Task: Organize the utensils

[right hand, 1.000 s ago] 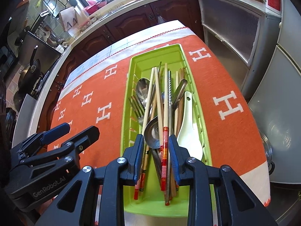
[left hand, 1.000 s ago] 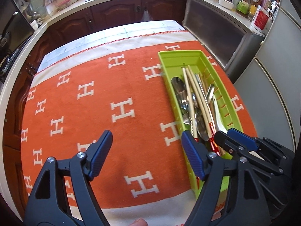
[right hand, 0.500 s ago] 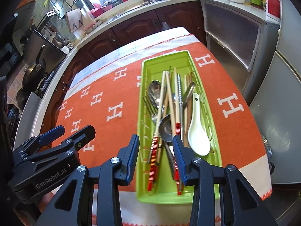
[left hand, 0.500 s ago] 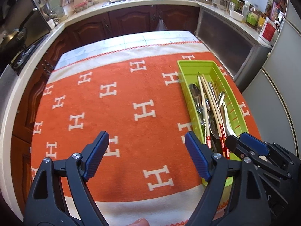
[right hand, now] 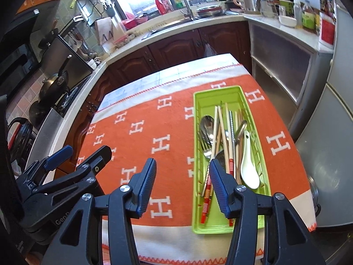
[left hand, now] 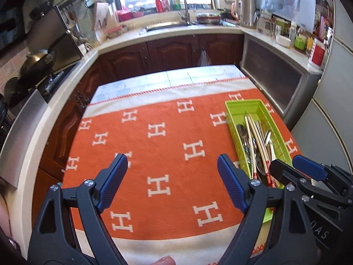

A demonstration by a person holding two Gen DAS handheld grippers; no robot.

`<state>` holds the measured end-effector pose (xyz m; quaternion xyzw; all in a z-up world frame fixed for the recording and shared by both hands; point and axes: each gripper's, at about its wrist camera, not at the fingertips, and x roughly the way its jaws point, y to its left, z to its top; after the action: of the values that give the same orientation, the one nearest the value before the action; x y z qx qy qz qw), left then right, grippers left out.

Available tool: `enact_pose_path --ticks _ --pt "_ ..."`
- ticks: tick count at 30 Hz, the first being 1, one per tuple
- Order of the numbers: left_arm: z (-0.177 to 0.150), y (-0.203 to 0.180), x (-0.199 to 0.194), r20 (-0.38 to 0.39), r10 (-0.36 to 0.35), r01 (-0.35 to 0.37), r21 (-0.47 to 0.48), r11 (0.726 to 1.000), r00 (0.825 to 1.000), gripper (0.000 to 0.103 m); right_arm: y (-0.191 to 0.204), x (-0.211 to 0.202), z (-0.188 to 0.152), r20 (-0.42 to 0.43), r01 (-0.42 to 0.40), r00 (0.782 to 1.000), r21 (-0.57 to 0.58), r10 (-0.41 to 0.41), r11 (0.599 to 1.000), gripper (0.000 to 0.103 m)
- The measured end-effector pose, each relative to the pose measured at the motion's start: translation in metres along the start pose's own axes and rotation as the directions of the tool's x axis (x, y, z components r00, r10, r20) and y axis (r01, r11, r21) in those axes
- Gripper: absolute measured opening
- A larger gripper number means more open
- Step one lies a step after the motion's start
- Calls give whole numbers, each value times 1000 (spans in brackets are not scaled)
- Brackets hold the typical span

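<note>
A lime green utensil tray (right hand: 260,119) (left hand: 280,132) lies on the right side of the orange cloth. In it lie chopsticks with red-striped ends (right hand: 206,201), metal spoons (right hand: 206,123), a fork and a white ceramic spoon (right hand: 249,170). My right gripper (right hand: 182,176) hangs above the tray's near left edge; its jaws are opening with nothing between them. It also shows at the right edge of the left wrist view as the right gripper (left hand: 293,165). My left gripper (left hand: 172,172) stands open and empty over the cloth, left of the tray.
The orange cloth with white H marks (left hand: 154,154) covers a small table (left hand: 176,77). Dark wood cabinets and a counter with a sink (left hand: 167,25) ring the far side. A stove with pans (right hand: 55,84) is left, grey appliances (right hand: 326,132) right.
Both grippers have risen and drawn back from the tray, so more of the kitchen shows. The right gripper's jaws, which were close around the chopstick ends, have spread and hold nothing.
</note>
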<state>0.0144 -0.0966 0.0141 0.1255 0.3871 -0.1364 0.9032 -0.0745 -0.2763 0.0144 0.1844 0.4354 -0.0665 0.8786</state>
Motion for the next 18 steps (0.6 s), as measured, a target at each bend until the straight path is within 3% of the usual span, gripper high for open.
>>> enact_pose_path --ticks 14,18 --pt "9 52 -60 122 77 -70 -62 996 989 82 67 -46 24 82 -66 994 -73 72 995 58" --pt "8 68 -71 132 83 -72 -86 994 988 82 87 -57 26 114 -52 991 -105 64 993 65"
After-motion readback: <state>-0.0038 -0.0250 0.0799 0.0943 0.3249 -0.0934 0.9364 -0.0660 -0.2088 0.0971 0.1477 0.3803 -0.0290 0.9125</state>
